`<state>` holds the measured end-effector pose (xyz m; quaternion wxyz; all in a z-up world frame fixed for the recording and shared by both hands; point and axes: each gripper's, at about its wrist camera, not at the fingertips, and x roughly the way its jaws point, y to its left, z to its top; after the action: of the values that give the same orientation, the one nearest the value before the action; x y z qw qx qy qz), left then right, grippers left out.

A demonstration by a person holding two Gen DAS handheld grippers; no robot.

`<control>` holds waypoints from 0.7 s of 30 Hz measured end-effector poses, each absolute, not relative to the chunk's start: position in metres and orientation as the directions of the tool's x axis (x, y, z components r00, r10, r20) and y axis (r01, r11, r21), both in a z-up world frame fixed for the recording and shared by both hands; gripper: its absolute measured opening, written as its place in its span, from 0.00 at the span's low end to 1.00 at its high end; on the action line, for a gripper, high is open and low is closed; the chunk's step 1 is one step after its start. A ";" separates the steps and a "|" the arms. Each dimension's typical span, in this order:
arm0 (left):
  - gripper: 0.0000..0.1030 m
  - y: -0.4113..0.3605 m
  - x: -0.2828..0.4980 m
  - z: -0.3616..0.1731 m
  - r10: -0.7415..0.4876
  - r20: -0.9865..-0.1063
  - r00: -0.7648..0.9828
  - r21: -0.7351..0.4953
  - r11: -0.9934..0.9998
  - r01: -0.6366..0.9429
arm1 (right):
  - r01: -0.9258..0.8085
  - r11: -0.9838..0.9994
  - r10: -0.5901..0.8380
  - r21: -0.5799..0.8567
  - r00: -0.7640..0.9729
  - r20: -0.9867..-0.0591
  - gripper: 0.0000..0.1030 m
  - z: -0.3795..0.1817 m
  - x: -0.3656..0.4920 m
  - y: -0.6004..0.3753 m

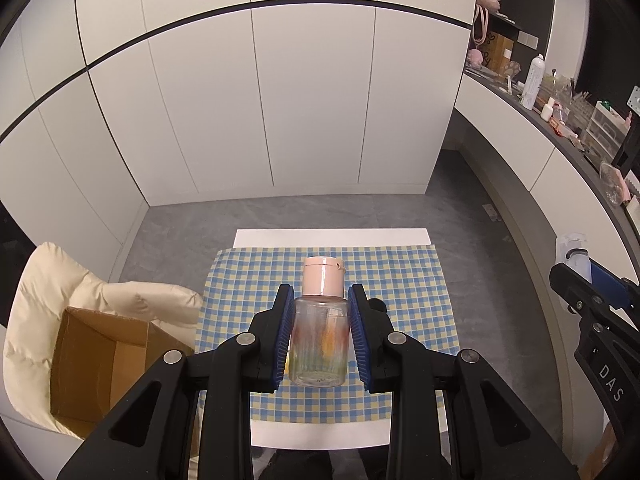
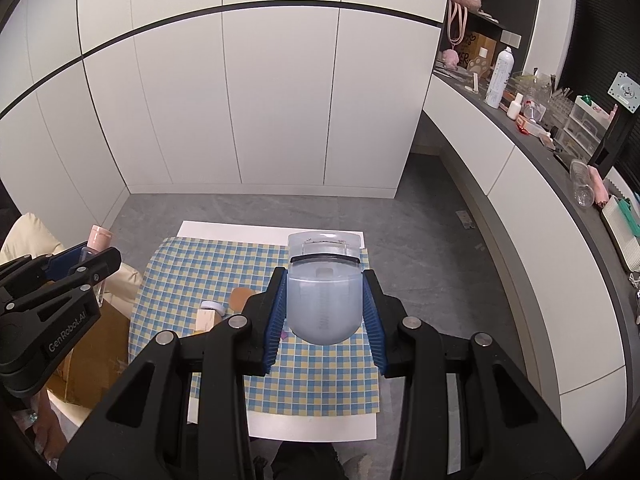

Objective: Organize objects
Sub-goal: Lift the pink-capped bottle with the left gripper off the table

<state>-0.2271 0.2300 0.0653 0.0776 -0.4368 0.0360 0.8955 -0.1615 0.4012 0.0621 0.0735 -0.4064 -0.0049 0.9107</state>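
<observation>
Left wrist view: my left gripper (image 1: 319, 328) is clamped on a clear bottle (image 1: 319, 344) with a pink cap (image 1: 322, 276), jaws pressing the body on both sides, cap sticking out forward. Bottle is off the worktop (image 1: 332, 237), hanging above the checked cloth (image 1: 400, 280). Open cardboard box (image 1: 100, 364) sits to the left on a cream cushion (image 1: 60, 280), probably the drop target.

Right wrist view: my right gripper (image 2: 325, 312) is clamped on a frosted blue plastic case (image 2: 322, 304), jaws on its two flanks, rounded end toward me, also held above the cloth. Looks like an eyelash curler, not certain. On the cloth below: a small jar (image 2: 213, 307), a tan pad (image 2: 241, 298) and a pale box (image 2: 208, 320), close together.

Handling, my guess:
- Bottle: looks nearly empty, so light. Hard, smooth plastic, can slip or rotate in the pads. Grip on the body below the cap is right; cap alone might pop.
- Case: light, thin shell, likely flexes or cracks if squeezed hard. Curved sides, so it may squirt out forward. Keep the grip at the widest part, modest force.
</observation>
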 end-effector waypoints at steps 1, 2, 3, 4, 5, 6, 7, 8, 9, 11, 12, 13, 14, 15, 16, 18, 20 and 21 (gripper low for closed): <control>0.26 0.229 -0.227 0.065 0.106 -0.787 -0.607 -0.003 -0.986 -0.167 | -0.130 -0.989 0.139 -0.070 -0.659 -0.740 0.36 0.062 -0.161 0.401; 0.26 0.228 -0.226 0.065 0.102 -0.786 -0.609 -0.002 -0.987 -0.163 | -0.130 -0.989 0.140 -0.072 -0.658 -0.740 0.36 0.062 -0.161 0.401; 0.26 0.228 -0.225 0.064 0.101 -0.786 -0.609 0.000 -0.987 -0.162 | -0.130 -0.989 0.140 -0.072 -0.658 -0.740 0.36 0.062 -0.160 0.401; 0.26 0.228 -0.225 0.063 0.100 -0.787 -0.608 0.000 -0.987 -0.163 | -0.128 -0.989 0.139 -0.072 -0.660 -0.738 0.36 0.062 -0.159 0.400; 0.26 0.229 -0.225 0.063 0.101 -0.789 -0.606 -0.001 -0.987 -0.163 | -0.127 -0.989 0.137 -0.071 -0.661 -0.737 0.36 0.063 -0.158 0.400; 0.27 0.229 -0.224 0.062 0.102 -0.790 -0.604 -0.002 -0.986 -0.164 | -0.126 -0.990 0.137 -0.070 -0.662 -0.737 0.36 0.063 -0.158 0.400; 0.27 0.229 -0.224 0.062 0.103 -0.792 -0.602 -0.003 -0.986 -0.165 | -0.127 -0.990 0.136 -0.069 -0.663 -0.736 0.36 0.064 -0.157 0.400; 0.27 0.229 -0.224 0.062 0.106 -0.793 -0.599 -0.006 -0.986 -0.166 | -0.127 -0.990 0.136 -0.069 -0.663 -0.736 0.36 0.064 -0.157 0.400; 0.27 0.229 -0.224 0.061 0.108 -0.796 -0.596 -0.009 -0.986 -0.168 | -0.127 -0.989 0.137 -0.070 -0.663 -0.736 0.36 0.064 -0.157 0.400; 0.26 0.229 -0.222 0.061 0.112 -0.797 -0.594 -0.014 -0.986 -0.168 | -0.127 -0.989 0.137 -0.070 -0.663 -0.736 0.36 0.064 -0.156 0.399; 0.27 0.229 -0.222 0.061 0.112 -0.796 -0.595 -0.014 -0.986 -0.168 | -0.126 -0.990 0.136 -0.070 -0.663 -0.736 0.36 0.064 -0.156 0.399; 0.27 0.229 -0.221 0.062 0.111 -0.794 -0.598 -0.012 -0.986 -0.167 | -0.126 -0.990 0.136 -0.070 -0.663 -0.736 0.36 0.064 -0.156 0.399; 0.27 0.228 -0.219 0.063 0.107 -0.791 -0.602 -0.008 -0.986 -0.165 | -0.126 -0.990 0.136 -0.069 -0.662 -0.737 0.36 0.064 -0.156 0.400; 0.27 0.228 -0.218 0.063 0.103 -0.789 -0.605 -0.003 -0.987 -0.163 | -0.127 -0.990 0.136 -0.069 -0.661 -0.738 0.36 0.064 -0.156 0.400; 0.26 0.228 -0.217 0.064 0.099 -0.787 -0.609 0.001 -0.987 -0.162 | -0.127 -0.990 0.136 -0.068 -0.659 -0.740 0.36 0.064 -0.155 0.400; 0.26 0.227 -0.215 0.064 0.098 -0.787 -0.609 0.002 -0.987 -0.162 | -0.129 -0.990 0.134 -0.064 -0.659 -0.740 0.36 0.064 -0.153 0.401; 0.26 0.226 -0.212 0.065 0.099 -0.789 -0.607 0.002 -0.987 -0.164 | -0.131 -0.990 0.131 -0.058 -0.657 -0.743 0.36 0.064 -0.150 0.402; 0.26 0.225 -0.211 0.064 0.099 -0.789 -0.607 0.003 -0.986 -0.164 | -0.132 -0.990 0.130 -0.056 -0.656 -0.744 0.36 0.064 -0.150 0.403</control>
<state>-0.2106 0.2251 0.0643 0.0734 -0.4374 0.0373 0.8955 -0.1495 0.4026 0.0636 0.0719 -0.4085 0.0015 0.9099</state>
